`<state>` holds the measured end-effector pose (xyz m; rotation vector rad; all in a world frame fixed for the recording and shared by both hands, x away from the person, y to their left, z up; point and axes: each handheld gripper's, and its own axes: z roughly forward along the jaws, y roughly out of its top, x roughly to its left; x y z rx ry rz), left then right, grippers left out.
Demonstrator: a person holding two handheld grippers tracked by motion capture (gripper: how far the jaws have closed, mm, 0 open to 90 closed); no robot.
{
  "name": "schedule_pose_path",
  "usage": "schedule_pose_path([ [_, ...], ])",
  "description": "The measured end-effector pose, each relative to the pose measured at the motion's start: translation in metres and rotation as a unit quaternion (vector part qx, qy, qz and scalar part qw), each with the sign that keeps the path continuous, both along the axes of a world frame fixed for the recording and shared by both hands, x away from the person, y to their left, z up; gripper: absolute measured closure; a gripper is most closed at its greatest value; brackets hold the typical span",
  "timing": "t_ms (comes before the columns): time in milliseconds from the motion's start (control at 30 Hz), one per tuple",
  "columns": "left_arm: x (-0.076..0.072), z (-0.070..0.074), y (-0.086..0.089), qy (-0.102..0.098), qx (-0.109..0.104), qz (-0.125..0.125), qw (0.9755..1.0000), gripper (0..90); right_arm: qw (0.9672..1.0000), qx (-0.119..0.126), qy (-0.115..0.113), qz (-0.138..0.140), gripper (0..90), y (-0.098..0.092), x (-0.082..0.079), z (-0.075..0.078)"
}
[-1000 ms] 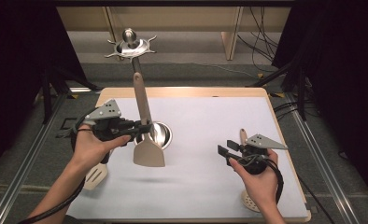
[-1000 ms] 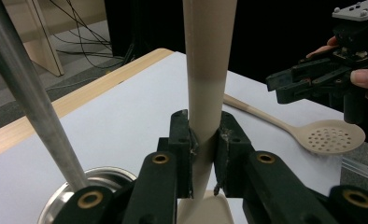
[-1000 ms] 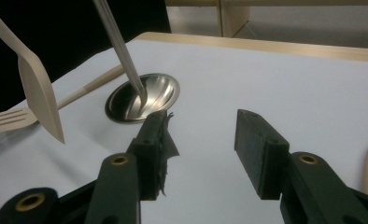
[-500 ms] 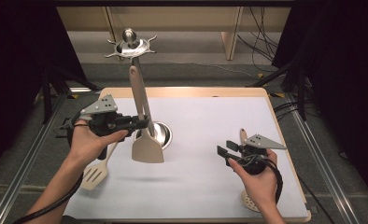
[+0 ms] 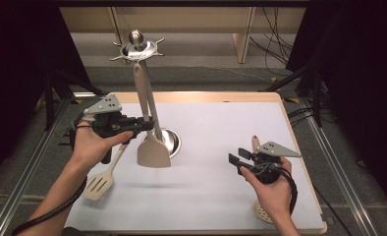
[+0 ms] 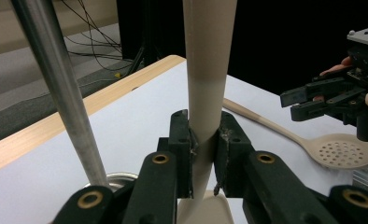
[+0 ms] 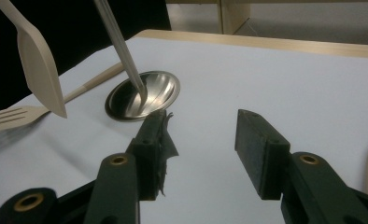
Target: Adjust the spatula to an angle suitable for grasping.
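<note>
Right tongs [image 5: 236,162]: parked low at the near right of the bench [image 5: 221,206], jaws apart with nothing between them; best kept there, out of the lifting path.
Perforated spoon [image 6: 343,150]: flat on the bench beside the right hand; waiting for a later turn.
Slotted turner [image 5: 99,183]: flat at the near left, under the left forearm; worth minding with the elbow.
Left tongs [image 6: 204,140]: clamped on the beige handle, pads pressing both sides a little above the blade.
Solid spatula [image 5: 153,151]: held upright off the bench, blade down, close beside the steel pole, handle top up near the crown of hooks.
Step in hand, by judgement: hanging the spatula on the rack.
Grip advice: firm and steady, since a low hold lets the long handle sway.
Stand base [image 7: 144,99]: round steel dish in mid-bench; no knocks with the blade.
Pole [image 6: 60,88]: thin and likely to wobble; handle to be kept just clear of it on the way up.
Hook crown [image 5: 136,48]: farthest and highest; handle end to be raised over a prong, then lowered gently, and released only once the weight hangs.
</note>
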<state>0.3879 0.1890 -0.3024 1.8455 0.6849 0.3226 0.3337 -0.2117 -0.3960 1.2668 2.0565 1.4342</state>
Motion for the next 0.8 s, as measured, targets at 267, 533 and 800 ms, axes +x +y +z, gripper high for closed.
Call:
schedule_pose_path([
  [267, 0.005, 0.0, 0.002, 0.003, 0.003, 0.013, 0.9999, 78.1, 1.0, 0.0, -0.004, 0.001, 54.8, -0.001, 0.001, 0.0],
  [533, 0.011, -0.001, 0.001, 0.011, 0.005, 0.024, 0.9996, 78.1, 1.0, -0.001, -0.004, 0.001, 54.8, -0.001, 0.001, -0.002],
  [800, 0.017, -0.002, 0.001, 0.013, 0.003, 0.031, 0.9994, 78.1, 0.9998, 0.011, 0.014, -0.006, 54.7, 0.001, -0.001, -0.001],
])
